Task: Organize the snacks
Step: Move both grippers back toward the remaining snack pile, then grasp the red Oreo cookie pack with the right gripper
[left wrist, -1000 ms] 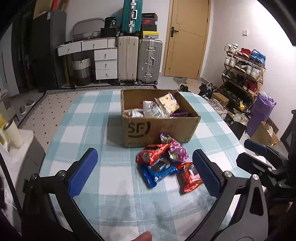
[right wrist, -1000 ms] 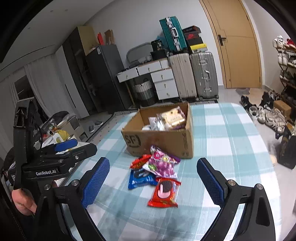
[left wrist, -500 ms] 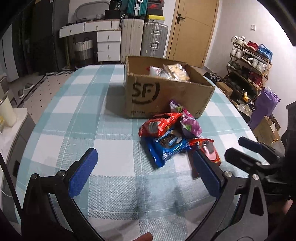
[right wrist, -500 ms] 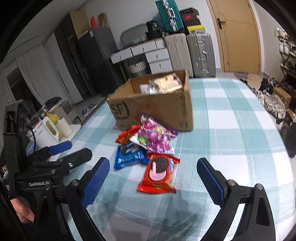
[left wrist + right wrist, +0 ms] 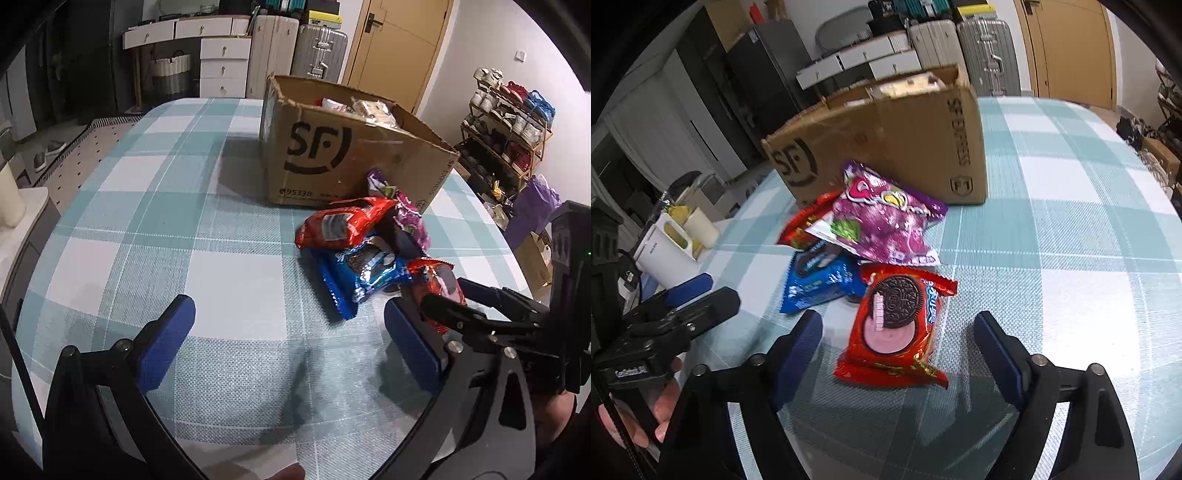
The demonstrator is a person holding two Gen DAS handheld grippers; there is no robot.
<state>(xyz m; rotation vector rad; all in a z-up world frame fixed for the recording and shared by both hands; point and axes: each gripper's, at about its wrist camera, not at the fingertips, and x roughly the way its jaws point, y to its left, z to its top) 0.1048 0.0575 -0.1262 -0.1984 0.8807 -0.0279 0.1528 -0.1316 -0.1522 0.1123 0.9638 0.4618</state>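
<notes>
A cardboard box (image 5: 354,155) marked SF holds several snacks and stands on the checked table; it also shows in the right wrist view (image 5: 886,136). In front of it lies a pile: a red Oreo pack (image 5: 897,325), a blue Oreo pack (image 5: 820,280), a purple candy bag (image 5: 886,221) and another red pack (image 5: 343,225). My right gripper (image 5: 897,347) is open, low over the table, its fingers either side of the red Oreo pack's near end. My left gripper (image 5: 288,343) is open and empty, left of the pile, with the blue pack (image 5: 362,273) ahead to the right.
The table (image 5: 147,229) has a teal and white checked cloth. A white kettle and cups (image 5: 668,243) stand on a side cabinet to the left. Suitcases, drawers and a door are behind; a shoe rack (image 5: 509,122) is at right.
Both grippers have dropped lower and moved forward toward the snack pile. The right gripper now straddles the red Oreo pack. Both stay open.
</notes>
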